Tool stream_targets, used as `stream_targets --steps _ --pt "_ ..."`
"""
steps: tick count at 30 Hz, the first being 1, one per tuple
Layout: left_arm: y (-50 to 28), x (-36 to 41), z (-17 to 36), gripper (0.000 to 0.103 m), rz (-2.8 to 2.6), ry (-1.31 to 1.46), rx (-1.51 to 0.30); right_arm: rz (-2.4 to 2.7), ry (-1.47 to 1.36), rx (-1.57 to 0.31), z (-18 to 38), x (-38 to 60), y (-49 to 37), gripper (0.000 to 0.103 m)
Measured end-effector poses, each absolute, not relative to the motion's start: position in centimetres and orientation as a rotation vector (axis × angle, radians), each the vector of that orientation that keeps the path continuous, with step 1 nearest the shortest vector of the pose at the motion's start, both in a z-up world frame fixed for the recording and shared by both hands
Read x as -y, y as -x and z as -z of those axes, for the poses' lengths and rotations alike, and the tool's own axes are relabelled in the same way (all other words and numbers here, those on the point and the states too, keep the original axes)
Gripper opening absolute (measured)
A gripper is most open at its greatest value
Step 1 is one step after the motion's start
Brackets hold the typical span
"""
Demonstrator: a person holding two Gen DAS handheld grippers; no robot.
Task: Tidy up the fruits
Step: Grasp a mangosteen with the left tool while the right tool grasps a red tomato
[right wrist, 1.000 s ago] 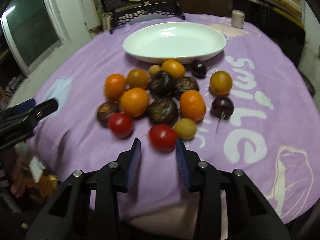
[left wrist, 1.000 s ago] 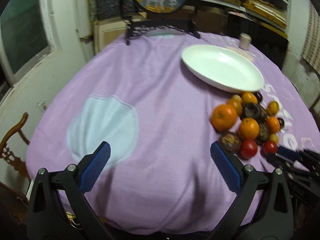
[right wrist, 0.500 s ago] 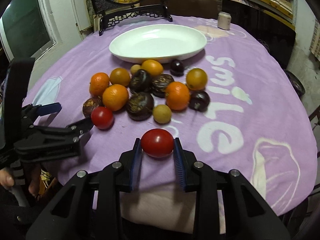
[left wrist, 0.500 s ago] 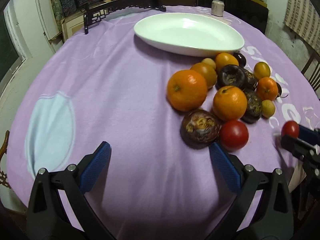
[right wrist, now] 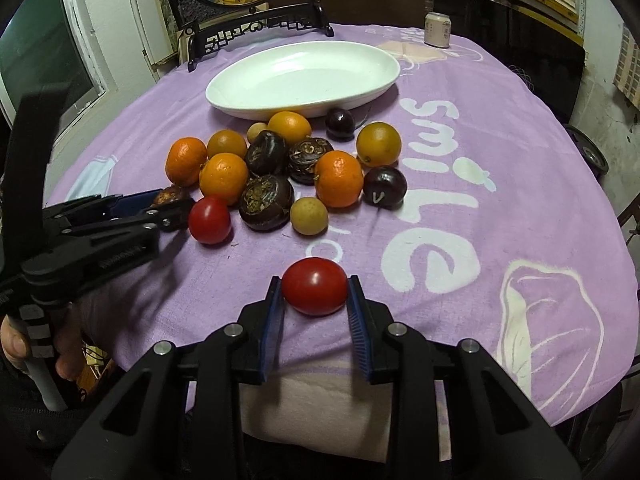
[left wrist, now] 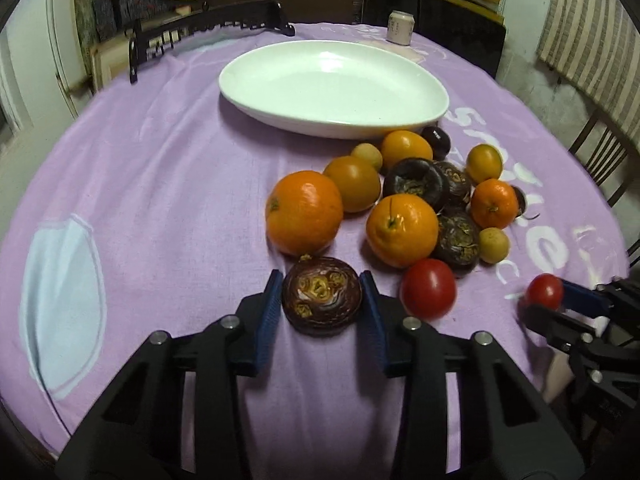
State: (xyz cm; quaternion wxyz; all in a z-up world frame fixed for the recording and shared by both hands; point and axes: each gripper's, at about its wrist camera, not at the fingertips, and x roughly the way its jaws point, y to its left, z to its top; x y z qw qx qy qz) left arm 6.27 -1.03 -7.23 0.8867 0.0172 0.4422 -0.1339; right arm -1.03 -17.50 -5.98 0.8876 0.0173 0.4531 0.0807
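Observation:
On the purple tablecloth, a pile of oranges (left wrist: 304, 212), dark purple fruits and small yellow ones lies in front of an empty white plate (left wrist: 332, 80). My left gripper (left wrist: 321, 300) is closing its jaws on the nearest dark purple fruit (left wrist: 321, 294), and its blue pads touch both sides. From the right wrist view that left gripper (right wrist: 172, 206) reaches in from the left. My right gripper (right wrist: 315, 300) is shut on a red tomato (right wrist: 315, 286), held near the table's front edge. A second red tomato (right wrist: 209, 219) rests beside the pile.
A drink can (right wrist: 438, 30) stands at the far edge, right of a dark carved screen stand (right wrist: 256, 28). A person's hand (right wrist: 16, 344) grips the left tool's handle. A wooden chair (left wrist: 600, 160) stands to the right of the table.
My left gripper swung right to the pile and went from wide open to closed around the dark purple fruit. The right gripper closed on the tomato and drew it back from the pile.

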Motion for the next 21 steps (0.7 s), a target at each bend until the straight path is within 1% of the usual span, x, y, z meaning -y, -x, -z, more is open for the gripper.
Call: stream_targets --steps 14,21 --pt "-5.2 -1.7 5.3 0.039 0.273 0.037 -0.912 -0.182 -0.076 -0.897 4.8 18.2 0.2 0.033" --pt "-6.1 -2.4 2.9 0.039 0.261 0.028 -0.850 -0.201 -0.084 -0.891 4.4 18.1 -1.2 0.033"
